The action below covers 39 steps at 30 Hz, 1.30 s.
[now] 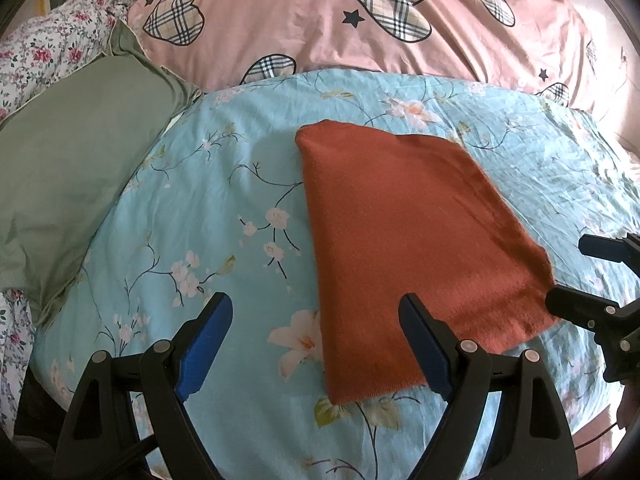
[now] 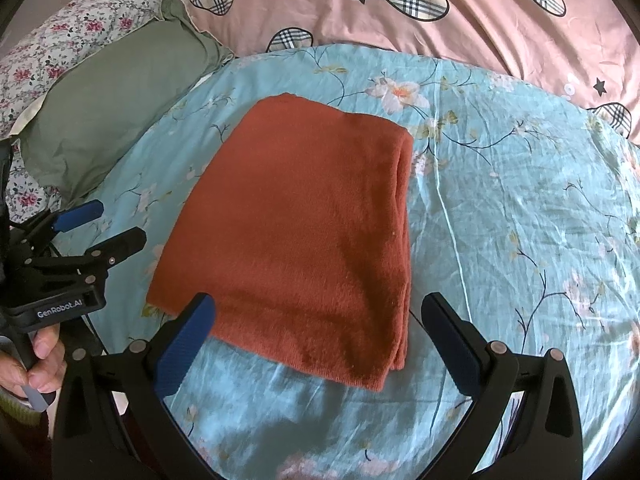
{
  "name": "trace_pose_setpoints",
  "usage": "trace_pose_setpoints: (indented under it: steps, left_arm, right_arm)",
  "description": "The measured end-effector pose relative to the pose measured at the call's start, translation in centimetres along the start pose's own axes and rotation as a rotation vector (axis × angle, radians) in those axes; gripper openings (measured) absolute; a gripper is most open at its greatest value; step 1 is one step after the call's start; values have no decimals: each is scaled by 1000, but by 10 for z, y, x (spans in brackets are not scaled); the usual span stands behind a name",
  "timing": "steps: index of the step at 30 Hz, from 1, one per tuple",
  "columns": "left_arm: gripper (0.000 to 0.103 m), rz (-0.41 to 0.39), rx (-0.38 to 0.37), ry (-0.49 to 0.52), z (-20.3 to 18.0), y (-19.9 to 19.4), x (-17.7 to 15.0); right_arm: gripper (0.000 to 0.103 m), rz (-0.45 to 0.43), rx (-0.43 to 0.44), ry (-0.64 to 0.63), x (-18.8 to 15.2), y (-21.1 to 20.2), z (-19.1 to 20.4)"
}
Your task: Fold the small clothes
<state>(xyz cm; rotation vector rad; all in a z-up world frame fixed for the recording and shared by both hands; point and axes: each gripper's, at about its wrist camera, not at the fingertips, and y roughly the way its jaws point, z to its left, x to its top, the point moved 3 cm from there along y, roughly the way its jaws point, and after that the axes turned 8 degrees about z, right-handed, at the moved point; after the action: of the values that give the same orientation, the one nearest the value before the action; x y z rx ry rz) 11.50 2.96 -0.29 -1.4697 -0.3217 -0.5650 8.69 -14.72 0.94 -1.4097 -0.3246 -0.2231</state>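
Observation:
A rust-orange knitted garment (image 1: 408,240) lies folded flat into a rectangle on the light blue floral sheet (image 1: 192,208); in the right wrist view it (image 2: 296,240) shows stacked layers along its right edge. My left gripper (image 1: 316,312) is open and empty, hovering above the garment's near left corner. My right gripper (image 2: 316,312) is open and empty, just above the garment's near edge. The right gripper also shows at the right edge of the left wrist view (image 1: 576,272). The left gripper shows at the left of the right wrist view (image 2: 108,224), held by a hand.
A green pillow (image 1: 72,184) lies to the left on the bed. A pink duvet (image 1: 328,36) with plaid hearts lies behind the sheet. A white floral quilt (image 1: 52,52) sits at the far left.

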Motion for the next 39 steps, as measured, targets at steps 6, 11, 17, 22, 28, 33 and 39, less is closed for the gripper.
trace_pose_setpoints:
  steps: [6,11,17,22,28,33,39]
  left_arm:
    - [86,1,-6,10,0,-5,-7]
    - [86,2,-8,20,-1,-7,-12]
    - [86,-4,-10,33,-3,-11,-15]
    - [86,-15,-15,35,-3,-16,-15]
    - [86,-23,-18,36,-3,-19,-15]
    - [86,-29,-21,36,-3,-21,-14]
    - [86,-30,-50,19,0,-17,-9]
  right_arm:
    - [103,0,-5,6,-7,-3,-3]
    - [103,-8,-5,12,-13,-9,-6]
    - [103,-12,-9,11,-15,-13,-5]
    - [103,-20,-9,8,-15,-16,-3]
    - [103,-28,-9,7,-17,-20,1]
    - [103,-35,-12,3,-15,-22,4]
    - [103,-40,-5,3,-8,-20,4]
